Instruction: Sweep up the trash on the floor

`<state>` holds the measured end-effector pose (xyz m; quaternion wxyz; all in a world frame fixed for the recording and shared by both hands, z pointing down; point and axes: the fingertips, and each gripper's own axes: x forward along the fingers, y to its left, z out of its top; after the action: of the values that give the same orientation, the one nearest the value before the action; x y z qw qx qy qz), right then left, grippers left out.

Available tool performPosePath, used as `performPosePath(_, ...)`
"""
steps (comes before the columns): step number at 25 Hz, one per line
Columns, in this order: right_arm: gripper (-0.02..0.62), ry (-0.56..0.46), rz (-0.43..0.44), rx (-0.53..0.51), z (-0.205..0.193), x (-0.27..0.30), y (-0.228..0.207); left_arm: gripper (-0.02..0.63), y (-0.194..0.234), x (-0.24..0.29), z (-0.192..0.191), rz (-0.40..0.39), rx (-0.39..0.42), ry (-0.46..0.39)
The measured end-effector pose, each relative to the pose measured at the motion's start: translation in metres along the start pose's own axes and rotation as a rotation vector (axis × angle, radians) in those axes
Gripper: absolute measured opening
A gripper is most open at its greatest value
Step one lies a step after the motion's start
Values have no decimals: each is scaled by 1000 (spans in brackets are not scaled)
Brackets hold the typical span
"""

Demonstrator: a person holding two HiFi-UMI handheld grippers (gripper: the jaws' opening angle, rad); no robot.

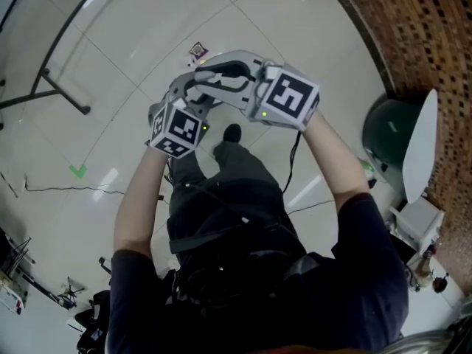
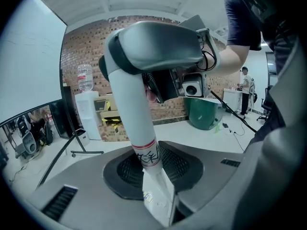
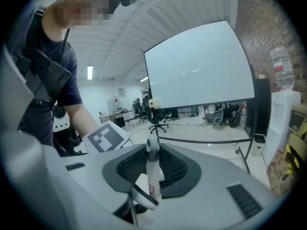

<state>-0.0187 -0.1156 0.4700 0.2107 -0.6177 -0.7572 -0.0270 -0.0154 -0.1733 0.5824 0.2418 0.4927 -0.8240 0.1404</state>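
Left gripper (image 2: 154, 183) and right gripper (image 3: 147, 178) clamp white handle (image 2: 128, 114), near upright, leaning left.

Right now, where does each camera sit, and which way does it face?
Head view: on the head, looking steeply down at the floor; shows forearms, left claw, right claw.
Left gripper view: on left claw, facing brick wall; shows right claw.
Right gripper view: on right claw, facing whiteboard; shows person's torso.
Shared: white pole, clamped by both claws.
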Motion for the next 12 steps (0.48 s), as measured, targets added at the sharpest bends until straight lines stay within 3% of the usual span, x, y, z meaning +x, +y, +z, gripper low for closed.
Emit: performPosePath(12, 98, -17, -95, -18, 12, 16, -54, 91, 50, 20, 6, 14, 34, -10)
